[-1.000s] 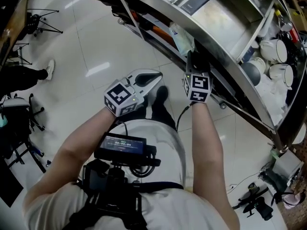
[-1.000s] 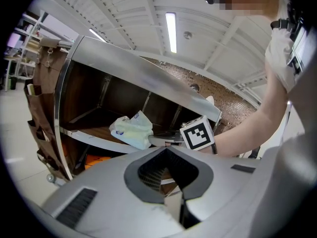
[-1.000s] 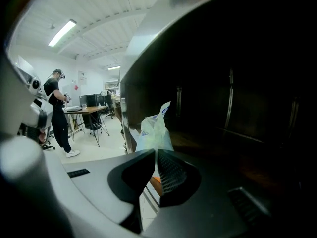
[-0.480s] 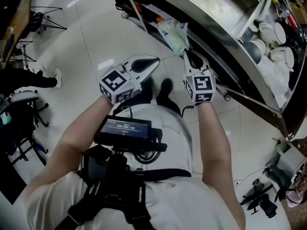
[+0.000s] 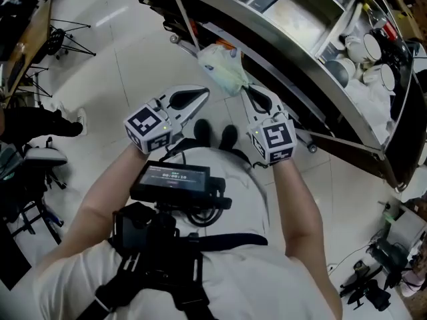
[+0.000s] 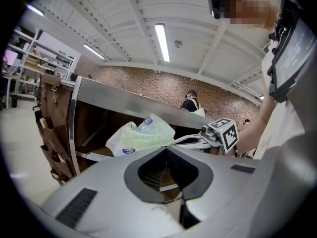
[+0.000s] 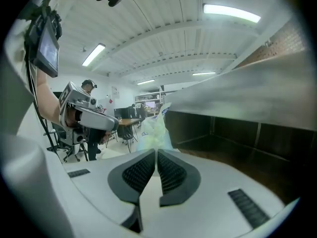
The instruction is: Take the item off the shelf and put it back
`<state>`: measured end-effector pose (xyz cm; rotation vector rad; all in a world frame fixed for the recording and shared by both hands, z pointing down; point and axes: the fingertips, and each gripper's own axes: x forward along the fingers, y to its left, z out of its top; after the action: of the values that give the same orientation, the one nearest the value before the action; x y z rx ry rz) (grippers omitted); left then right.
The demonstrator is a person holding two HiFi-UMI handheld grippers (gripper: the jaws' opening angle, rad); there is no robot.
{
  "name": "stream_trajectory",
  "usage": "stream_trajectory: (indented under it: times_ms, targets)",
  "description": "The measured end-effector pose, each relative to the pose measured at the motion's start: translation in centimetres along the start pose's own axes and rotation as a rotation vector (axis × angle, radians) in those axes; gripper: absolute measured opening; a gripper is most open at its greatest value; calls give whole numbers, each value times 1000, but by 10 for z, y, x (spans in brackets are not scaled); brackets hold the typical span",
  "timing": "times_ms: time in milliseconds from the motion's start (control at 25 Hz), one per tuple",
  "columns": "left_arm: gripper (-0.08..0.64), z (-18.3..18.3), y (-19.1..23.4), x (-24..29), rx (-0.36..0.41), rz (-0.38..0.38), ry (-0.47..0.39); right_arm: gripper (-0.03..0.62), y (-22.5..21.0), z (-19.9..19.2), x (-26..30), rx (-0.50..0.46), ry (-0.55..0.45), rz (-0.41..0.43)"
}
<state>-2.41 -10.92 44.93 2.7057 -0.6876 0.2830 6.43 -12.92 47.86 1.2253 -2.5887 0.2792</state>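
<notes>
Open floor [image 5: 133, 59] beside steel shelf [image 5: 293, 19]

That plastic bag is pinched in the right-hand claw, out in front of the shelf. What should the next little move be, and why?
Probably carry the right gripper toward the open shelf. Its jaws are shut on the plastic bag, which hangs clear of the shelf, so the taking-off looks done and only putting it back seems left.
</notes>
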Motion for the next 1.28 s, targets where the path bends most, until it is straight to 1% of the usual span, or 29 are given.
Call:
stream_trajectory:
  times_ms: [200, 360, 520, 640, 840, 960, 1120, 1280]
  targets:
    - [3, 14, -9, -12, 10, 3, -10, 25, 19, 29, -13, -13, -51, 27]
    - [2, 21, -10, -21, 19, 18, -22, 25, 28, 52, -26, -31, -92, 21]
    - [2, 34, -13, -26, 20, -7, -67, 25, 27, 70, -34, -36, -121, 10]
    - [2, 44, -21, -30, 38, -31, -84, 25, 28, 81, -41, -43, -143, 1]
    - [2, 62, -24, -30, 50, -41, -110, 25, 26, 91, -42, -34, -167, -11]
    - [2, 61, -23, -31, 45, -38, -110, 25, 29, 96, -44, -39, -183, -16]
    - [2, 62, -29, -34, 59, -46, -118, 25, 30, 97, -52, -42, -176, -31]
    - [0, 60, -29, -32, 55, -51, -114, 25, 28, 95, -54, -34, -177, -43]
